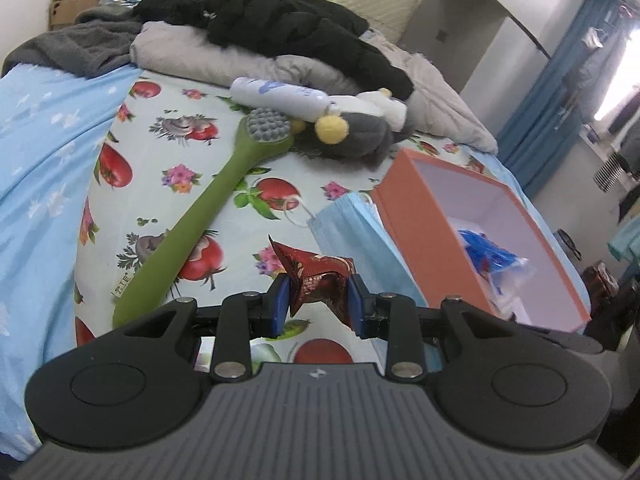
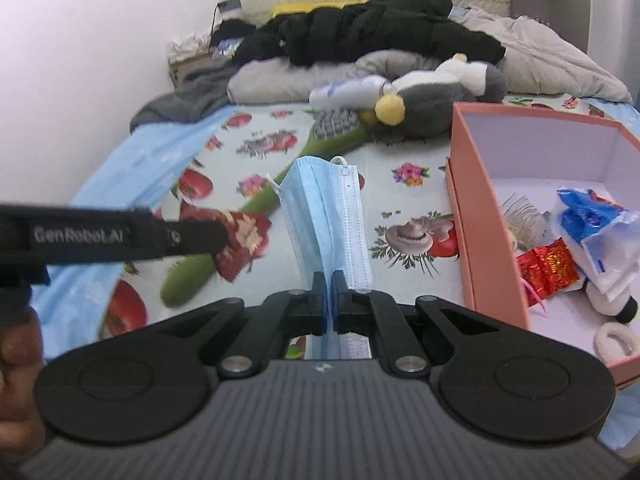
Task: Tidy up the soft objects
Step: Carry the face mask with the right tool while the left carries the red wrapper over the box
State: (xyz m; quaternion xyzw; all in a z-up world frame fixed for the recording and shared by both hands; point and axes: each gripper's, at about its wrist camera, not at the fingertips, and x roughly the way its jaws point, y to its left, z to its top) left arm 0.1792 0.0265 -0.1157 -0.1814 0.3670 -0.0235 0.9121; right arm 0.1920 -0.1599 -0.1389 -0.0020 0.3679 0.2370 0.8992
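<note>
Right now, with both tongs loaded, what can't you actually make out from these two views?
- Orange box: near end cut off by the tongs body in the left view; left-view contents mostly hidden by its wall.
- Face mask: lower end hidden behind the right tongs.
- Red packet: blurred and partly covered by the left tongs in the right view.
- Green brush: label too small to read.

The bed (image 1: 168,148), sheeted in a tomato-and-flower print, carries a green brush (image 1: 208,208) at centre, an orange box (image 1: 424,248) at three o'clock, and a plush toy (image 1: 356,136), bottle (image 1: 280,94) and piled clothes (image 1: 280,28) toward twelve.
</note>
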